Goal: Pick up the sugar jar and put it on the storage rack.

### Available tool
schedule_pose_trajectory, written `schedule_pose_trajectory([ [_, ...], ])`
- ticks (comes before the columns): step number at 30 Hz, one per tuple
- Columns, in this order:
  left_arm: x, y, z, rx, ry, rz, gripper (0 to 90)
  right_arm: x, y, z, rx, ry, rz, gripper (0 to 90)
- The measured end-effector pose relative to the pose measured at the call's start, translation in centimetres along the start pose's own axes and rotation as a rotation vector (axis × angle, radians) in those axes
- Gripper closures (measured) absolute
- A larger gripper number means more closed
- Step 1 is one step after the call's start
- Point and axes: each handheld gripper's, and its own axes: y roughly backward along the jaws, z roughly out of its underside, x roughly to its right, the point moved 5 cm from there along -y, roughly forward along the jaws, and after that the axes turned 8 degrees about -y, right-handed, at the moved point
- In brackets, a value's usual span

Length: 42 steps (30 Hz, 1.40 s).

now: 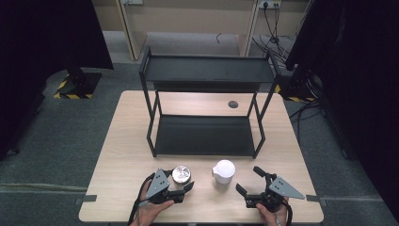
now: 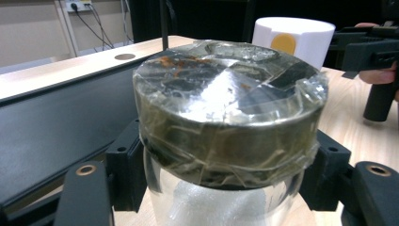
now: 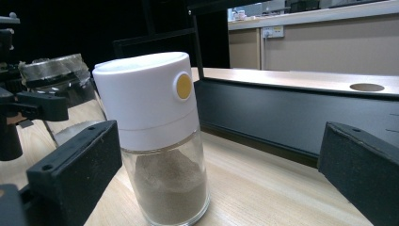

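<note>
Jar (image 1: 181, 175) at table-front left, upright, long axis vertical, already clenched by left gripper (image 1: 184, 190): in the left gripper view its black pads sit on either side of the glass just under the taped metal lid (image 2: 226, 101), touching it. Shaker (image 1: 223, 172) stands just right of the jar, apart from it, upright, white cap over a glass body with powder in it. Right gripper (image 1: 248, 182) lies to the shaker's right and a little nearer the person, jaws spread wide; in the right gripper view the shaker (image 3: 157, 136) stands ahead, near the left jaw, neither pad touching. Rack (image 1: 205, 136) stands behind both, lower shelf facing them. Judgement: lifting the jar means going straight up, then away from the person to the shelf; the right hand is the nearer one for the shaker
</note>
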Motion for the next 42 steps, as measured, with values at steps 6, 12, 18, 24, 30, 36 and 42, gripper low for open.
schedule_pose_trajectory([
  [6,-0.4,-0.1,-0.9,-0.002,0.000,0.010,30.7,0.0,0.0,0.0,0.000,-0.003,0.002,0.5],
  [12,-0.9,0.2,-2.1,0.009,-0.010,0.006,30.7,0.1,0.0,0.0,0.002,-0.005,0.002,0.5],
  [18,-1.6,0.6,-3.4,0.024,-0.005,-0.001,30.7,0.2,0.0,0.1,0.004,-0.017,0.001,0.5],
  [24,-2.5,0.9,-5.0,0.046,0.003,-0.010,30.7,0.2,0.0,0.1,0.005,-0.017,0.006,0.5],
  [30,-3.6,1.0,-6.9,0.059,-0.007,-0.005,30.7,0.2,0.0,0.1,0.006,-0.021,0.007,0.5],
  [36,-4.8,1.1,-9.1,0.059,-0.004,0.003,30.7,0.2,0.0,0.1,0.006,-0.019,0.007,0.5],
  [42,-6.2,0.9,-12.0,0.058,-0.016,-0.030,30.8,0.2,0.0,0.1,0.007,-0.020,0.007,0.5],
])
